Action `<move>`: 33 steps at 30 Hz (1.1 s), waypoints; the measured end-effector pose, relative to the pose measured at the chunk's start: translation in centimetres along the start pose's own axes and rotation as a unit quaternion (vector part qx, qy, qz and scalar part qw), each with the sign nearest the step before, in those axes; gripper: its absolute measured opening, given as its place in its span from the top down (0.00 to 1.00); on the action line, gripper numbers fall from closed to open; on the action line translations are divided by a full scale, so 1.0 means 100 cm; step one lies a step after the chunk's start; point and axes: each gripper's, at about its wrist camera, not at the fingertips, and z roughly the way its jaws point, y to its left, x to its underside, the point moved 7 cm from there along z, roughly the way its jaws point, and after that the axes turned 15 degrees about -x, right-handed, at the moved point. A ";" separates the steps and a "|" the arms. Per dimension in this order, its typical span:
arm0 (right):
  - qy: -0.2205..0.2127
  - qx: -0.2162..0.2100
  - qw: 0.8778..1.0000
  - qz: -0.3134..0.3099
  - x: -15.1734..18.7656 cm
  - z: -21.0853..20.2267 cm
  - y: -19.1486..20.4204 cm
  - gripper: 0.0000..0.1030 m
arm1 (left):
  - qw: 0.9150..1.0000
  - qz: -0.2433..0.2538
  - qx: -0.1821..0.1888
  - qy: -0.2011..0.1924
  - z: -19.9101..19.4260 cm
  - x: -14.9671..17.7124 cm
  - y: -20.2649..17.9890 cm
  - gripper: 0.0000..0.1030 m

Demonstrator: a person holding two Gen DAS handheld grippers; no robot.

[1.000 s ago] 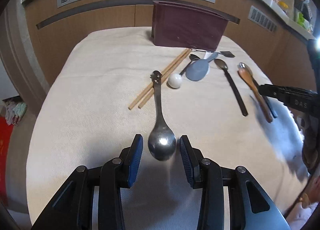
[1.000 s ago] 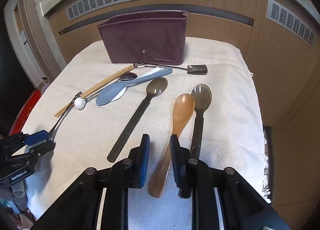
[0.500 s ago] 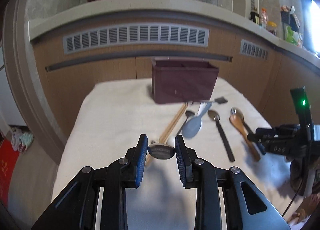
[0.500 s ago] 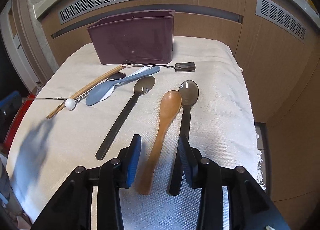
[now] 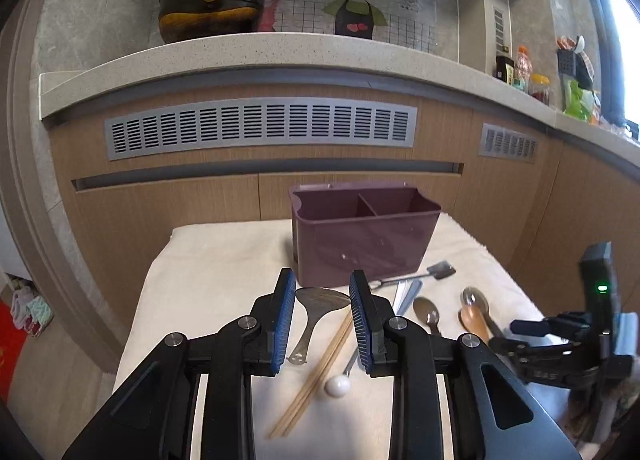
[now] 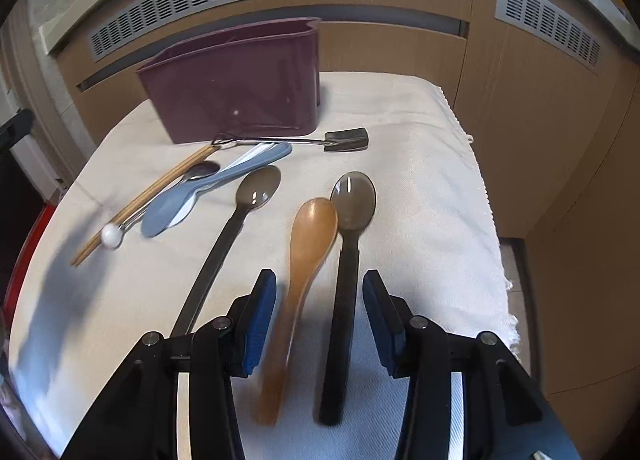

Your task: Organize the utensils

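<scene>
The left gripper (image 5: 322,318) grasps a metal spoon (image 5: 320,305) by its bowl, jaws clenched on it at lower centre of the left view, the handle hanging down and toward the camera. Just above it in the frame stands the maroon caddy (image 5: 362,236), two compartments showing, both apparently empty. The lifted spoon looks bound for one of them.

The right gripper (image 6: 319,316) has its jaws released, spread wide at the bottom of the right view over two handles at once: the wooden spoon (image 6: 304,260) and the dark spoon (image 6: 350,244) beside it, bowls touching. A second dark spoon (image 6: 236,228) lies left of centre. Further left lie chopsticks (image 6: 140,204), a blue spoon (image 6: 208,188) and a white-knobbed utensil (image 6: 111,235); a small metal spatula (image 6: 304,140) lies along the caddy's front. All rest on the cloth-covered desk (image 6: 420,180).

Risks from here, as I judge them:
- A smooth, curved bowl is a poor grip; the spoon could pivot or slip as it tilts toward the caddy
- The dangling handle could catch the caddy's rim or divider and lever the spoon free
- Closing the right jaws now would likely pinch both handles, or push one aside; they need to centre on one
</scene>
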 end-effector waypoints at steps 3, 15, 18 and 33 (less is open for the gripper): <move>0.004 0.017 1.000 0.000 -0.008 0.016 0.005 0.58 | 1.000 -0.010 0.004 0.000 0.002 -0.002 0.005 0.72; 0.010 0.021 1.000 -0.019 -0.008 0.011 0.005 0.74 | 1.000 -0.026 0.010 0.008 -0.001 0.000 0.017 0.72; -0.024 0.005 0.999 -0.028 -0.012 -0.016 0.007 0.74 | 1.000 -0.023 0.012 0.003 -0.007 -0.003 0.014 0.72; -0.147 -0.022 0.986 -0.072 -0.072 -0.104 0.030 0.95 | 0.998 -0.012 0.030 -0.052 -0.045 -0.060 -0.010 0.72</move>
